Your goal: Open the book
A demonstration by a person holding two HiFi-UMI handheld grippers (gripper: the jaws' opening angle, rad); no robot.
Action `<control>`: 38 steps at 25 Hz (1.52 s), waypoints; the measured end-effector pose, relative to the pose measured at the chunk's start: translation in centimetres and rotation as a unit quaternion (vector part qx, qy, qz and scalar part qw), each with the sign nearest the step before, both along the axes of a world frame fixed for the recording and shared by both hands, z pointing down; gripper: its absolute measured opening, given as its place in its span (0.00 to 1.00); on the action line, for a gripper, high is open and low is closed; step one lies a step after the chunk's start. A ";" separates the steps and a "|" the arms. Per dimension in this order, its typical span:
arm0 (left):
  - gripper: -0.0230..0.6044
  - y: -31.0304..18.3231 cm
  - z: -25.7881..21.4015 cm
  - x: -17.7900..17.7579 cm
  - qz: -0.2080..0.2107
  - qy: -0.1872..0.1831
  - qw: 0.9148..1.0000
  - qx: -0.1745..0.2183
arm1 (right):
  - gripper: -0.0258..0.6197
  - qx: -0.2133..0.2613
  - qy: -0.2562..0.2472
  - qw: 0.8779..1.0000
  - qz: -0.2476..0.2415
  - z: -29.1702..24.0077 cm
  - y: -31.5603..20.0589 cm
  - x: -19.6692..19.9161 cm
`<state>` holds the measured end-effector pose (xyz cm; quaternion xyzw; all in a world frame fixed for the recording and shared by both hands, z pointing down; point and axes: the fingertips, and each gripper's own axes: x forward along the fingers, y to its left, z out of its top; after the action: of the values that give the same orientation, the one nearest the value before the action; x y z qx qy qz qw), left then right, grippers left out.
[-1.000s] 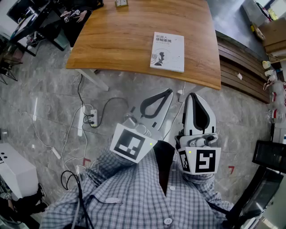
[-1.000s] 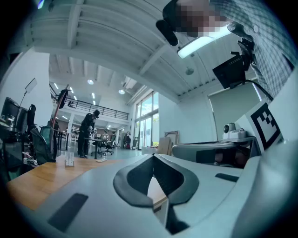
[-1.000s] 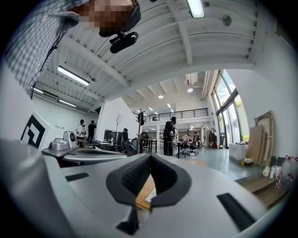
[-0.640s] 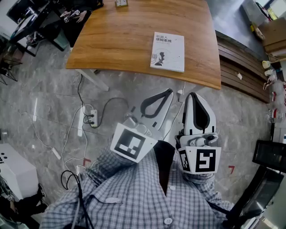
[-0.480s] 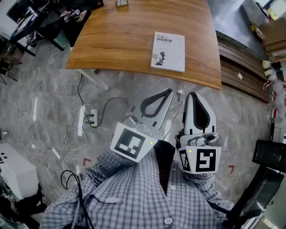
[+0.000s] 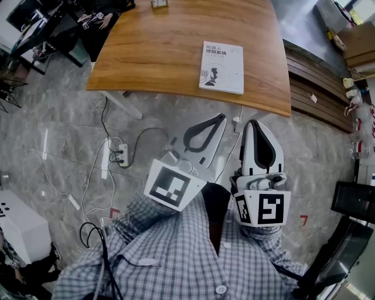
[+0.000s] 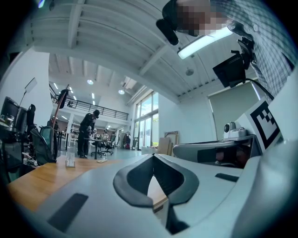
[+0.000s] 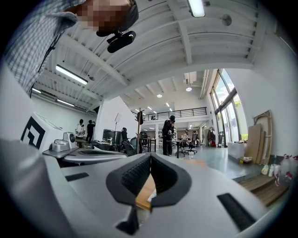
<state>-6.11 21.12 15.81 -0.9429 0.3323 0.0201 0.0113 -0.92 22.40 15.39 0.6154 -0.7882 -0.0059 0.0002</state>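
On wooden table [image 6: 158, 53], book [image 6: 221, 67]; grey stone floor [image 6: 70, 135]

Wooden table [image 6: 164, 53], with a small clear holder [image 6: 158, 3] at its far edge. Grey stone-tile floor [image 6: 58, 129] underneath. White power strip [image 6: 120, 156] on the floor near the white table leg [image 6: 122, 104], cables trailing from it. Red tape mark [image 6: 303, 221] on the floor at right. Wooden slatted platform [image 6: 316, 88] right of the table, cardboard box [image 6: 358, 42] beyond it. Person in dark clothes [image 7: 87, 135] stands at a distant desk. Ceiling strip light [image 7: 205, 42] is lit.
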 end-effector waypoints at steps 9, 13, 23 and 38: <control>0.04 -0.4 0.1 -1.3 0.009 -0.005 1.000 0.005 | 0.07 0.002 0.001 1.000 0.004 0.2 -0.6 -1.7; 0.04 -0.5 0.1 -2.5 0.008 -0.005 1.000 0.006 | 0.07 0.005 0.002 1.000 0.011 0.0 -0.8 -2.4; 0.04 0.0 0.6 -4.5 0.010 -0.001 1.000 0.001 | 0.07 0.002 -0.002 0.999 0.032 0.5 0.0 -3.3; 0.04 -4.8 2.3 -3.2 -0.009 -0.024 1.000 -0.005 | 0.07 -0.011 -0.015 1.000 0.017 2.5 -5.3 -1.3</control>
<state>-9.35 16.29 18.15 -0.9401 0.3404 -0.0041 0.0145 -2.26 17.11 17.87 0.6289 -0.7774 0.0123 -0.0050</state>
